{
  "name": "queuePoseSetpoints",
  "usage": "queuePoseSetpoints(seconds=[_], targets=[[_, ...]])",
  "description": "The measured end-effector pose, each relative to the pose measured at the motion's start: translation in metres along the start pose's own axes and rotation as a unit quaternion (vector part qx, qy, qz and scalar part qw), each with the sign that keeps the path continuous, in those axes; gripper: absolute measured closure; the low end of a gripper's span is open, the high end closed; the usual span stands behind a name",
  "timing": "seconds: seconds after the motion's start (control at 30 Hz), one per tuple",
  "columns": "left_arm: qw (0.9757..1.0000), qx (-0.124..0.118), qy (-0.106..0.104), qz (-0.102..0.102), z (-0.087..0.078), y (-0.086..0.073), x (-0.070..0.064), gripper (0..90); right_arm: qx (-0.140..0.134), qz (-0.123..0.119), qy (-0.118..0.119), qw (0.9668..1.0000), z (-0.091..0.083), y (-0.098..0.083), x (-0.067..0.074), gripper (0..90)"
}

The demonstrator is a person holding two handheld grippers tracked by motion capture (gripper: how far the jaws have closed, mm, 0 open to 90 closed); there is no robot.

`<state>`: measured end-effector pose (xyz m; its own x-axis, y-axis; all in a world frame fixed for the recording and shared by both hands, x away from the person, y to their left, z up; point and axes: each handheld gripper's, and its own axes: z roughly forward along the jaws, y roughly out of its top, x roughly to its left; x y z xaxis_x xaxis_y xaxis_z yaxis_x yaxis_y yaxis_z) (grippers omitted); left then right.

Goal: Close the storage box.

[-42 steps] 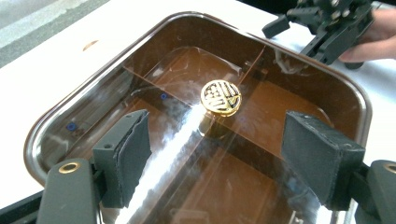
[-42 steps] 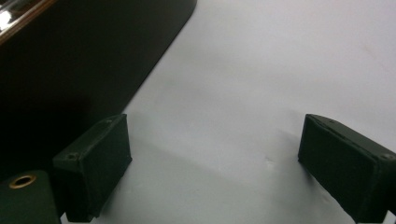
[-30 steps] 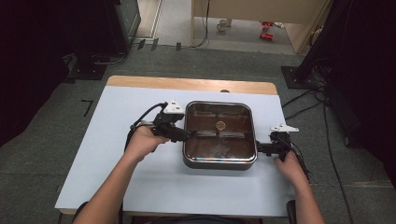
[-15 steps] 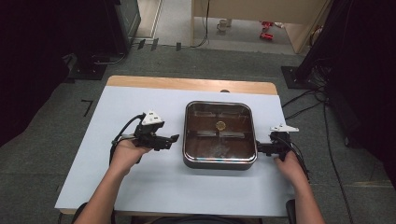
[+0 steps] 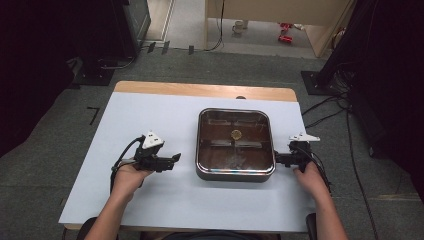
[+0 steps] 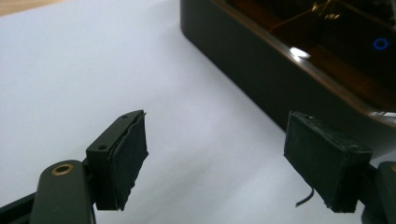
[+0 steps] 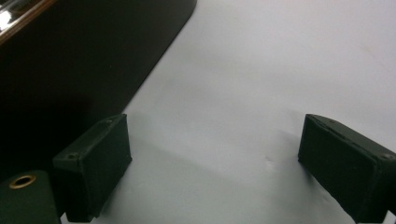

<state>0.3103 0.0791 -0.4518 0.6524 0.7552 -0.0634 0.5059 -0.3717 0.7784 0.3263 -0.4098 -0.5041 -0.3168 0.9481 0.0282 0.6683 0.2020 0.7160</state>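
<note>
Since the earlier frames the left gripper [image 5: 172, 160] had come away from the left wall of the square pan [image 5: 235, 145] and drawn back toward the person, ending well clear of it over the white sheet [image 5: 150, 115], while the right gripper [image 5: 278, 160] had kept its place at the pan's right wall. Nearest the person, the left gripper's jaws stood apart and released with nothing between them; in the left gripper view only bare sheet lay between the pads [image 6: 123, 158], the pan's dark wall [image 6: 243, 60] off to one side. The right gripper's jaws were likewise spread and held nothing, with the pan wall [image 7: 70, 60] just beside one pad. The pan sat flat on the sheet right of the table's middle, toward its far wooden edge [image 5: 200, 90]. Judging from this, the pan looked already set down and let go by the left; what seemed left was for the right gripper to back away too.
</note>
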Motion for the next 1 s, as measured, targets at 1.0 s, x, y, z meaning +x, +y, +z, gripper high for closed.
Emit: queuePoseSetpoints(seconds=[1.0], targets=[[0.9989, 0.035, 0.028, 0.016, 0.034, -0.032, 0.005, 20.4, 0.0, 0.0, 0.0, 1.0, 0.0, 0.0, 0.0, 8.8]])
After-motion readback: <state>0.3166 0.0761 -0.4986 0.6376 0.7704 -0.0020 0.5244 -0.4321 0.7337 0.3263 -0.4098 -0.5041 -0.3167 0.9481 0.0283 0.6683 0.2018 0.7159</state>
